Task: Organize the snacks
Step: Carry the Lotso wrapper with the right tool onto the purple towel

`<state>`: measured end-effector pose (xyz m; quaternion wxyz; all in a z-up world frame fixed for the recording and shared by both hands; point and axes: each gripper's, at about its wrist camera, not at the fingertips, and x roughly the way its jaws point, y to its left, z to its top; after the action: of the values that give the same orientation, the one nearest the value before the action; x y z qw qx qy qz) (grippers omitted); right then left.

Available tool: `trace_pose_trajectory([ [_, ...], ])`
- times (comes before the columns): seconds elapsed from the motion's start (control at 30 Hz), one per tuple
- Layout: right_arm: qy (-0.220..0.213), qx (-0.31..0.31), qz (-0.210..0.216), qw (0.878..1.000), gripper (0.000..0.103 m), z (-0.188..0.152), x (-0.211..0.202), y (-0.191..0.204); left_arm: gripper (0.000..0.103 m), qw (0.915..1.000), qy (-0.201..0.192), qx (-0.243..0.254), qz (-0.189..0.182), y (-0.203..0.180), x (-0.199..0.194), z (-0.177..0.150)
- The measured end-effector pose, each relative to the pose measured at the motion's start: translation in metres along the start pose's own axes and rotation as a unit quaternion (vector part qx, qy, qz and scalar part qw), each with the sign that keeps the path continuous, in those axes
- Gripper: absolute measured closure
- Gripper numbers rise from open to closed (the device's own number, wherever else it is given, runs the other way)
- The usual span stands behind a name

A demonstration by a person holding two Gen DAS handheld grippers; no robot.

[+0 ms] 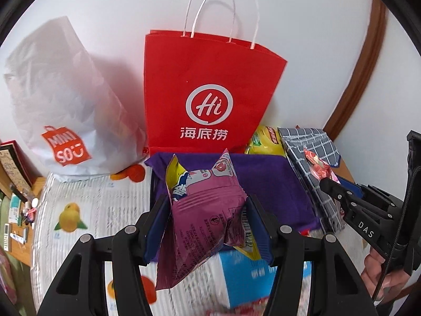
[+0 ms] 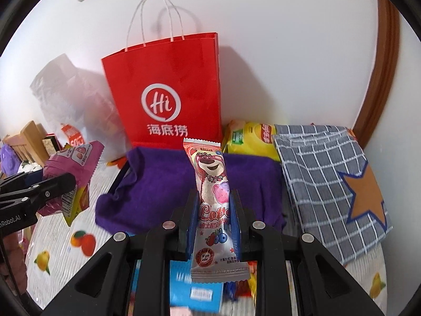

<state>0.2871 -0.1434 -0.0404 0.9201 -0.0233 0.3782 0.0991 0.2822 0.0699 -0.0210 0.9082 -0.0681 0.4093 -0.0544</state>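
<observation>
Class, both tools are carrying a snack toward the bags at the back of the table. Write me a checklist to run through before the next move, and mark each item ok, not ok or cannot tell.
1. Left tool shut on the pink snack bag: ok, pads press both sides.
2. Right tool shut on the bear-print snack packet: ok, held upright between the pads.
3. Red paper bag upright against the wall: ok.
4. Red paper bag's mouth open enough to drop a snack in: cannot tell, only its front shows.
5. Purple cloth free of snacks: ok where visible.
6. Tools apart from each other: ok, each shows at the other's edge.
</observation>
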Motion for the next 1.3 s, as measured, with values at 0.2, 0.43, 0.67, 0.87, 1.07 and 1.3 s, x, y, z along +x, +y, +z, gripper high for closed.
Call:
trace_pose_trajectory([
  [0.2, 0.004, 0.000, -0.007, 1.000, 0.080, 0.026, 0.029, -0.007, 0.046, 0.9999, 0.007, 0.010, 0.005, -0.002, 0.036, 0.025],
  [0.43, 0.037, 0.005, -0.010, 0.999, 0.080, 0.033, 0.075, -0.017, 0.046, 0.9997, 0.025, 0.001, -0.003, 0.006, 0.087, 0.034],
  [0.67, 0.072, -0.001, -0.023, 0.997, 0.080, 0.027, 0.109, -0.028, 0.046, 0.9989, 0.046, -0.007, 0.005, 0.021, 0.117, 0.029],
  [0.87, 0.088, 0.020, -0.018, 0.996, 0.080, 0.024, 0.122, -0.042, 0.046, 0.9982, 0.054, -0.024, 0.008, 0.036, 0.125, 0.030],
  [1.07, 0.097, 0.029, -0.023, 0.995, 0.080, 0.022, 0.130, -0.050, 0.046, 0.9974, 0.063, -0.033, -0.001, 0.043, 0.130, 0.028],
  [1.3, 0.114, 0.020, -0.023, 0.993, 0.079, 0.019, 0.139, -0.049, 0.046, 0.9963, 0.082, -0.024, 0.003, 0.037, 0.139, 0.023],
])
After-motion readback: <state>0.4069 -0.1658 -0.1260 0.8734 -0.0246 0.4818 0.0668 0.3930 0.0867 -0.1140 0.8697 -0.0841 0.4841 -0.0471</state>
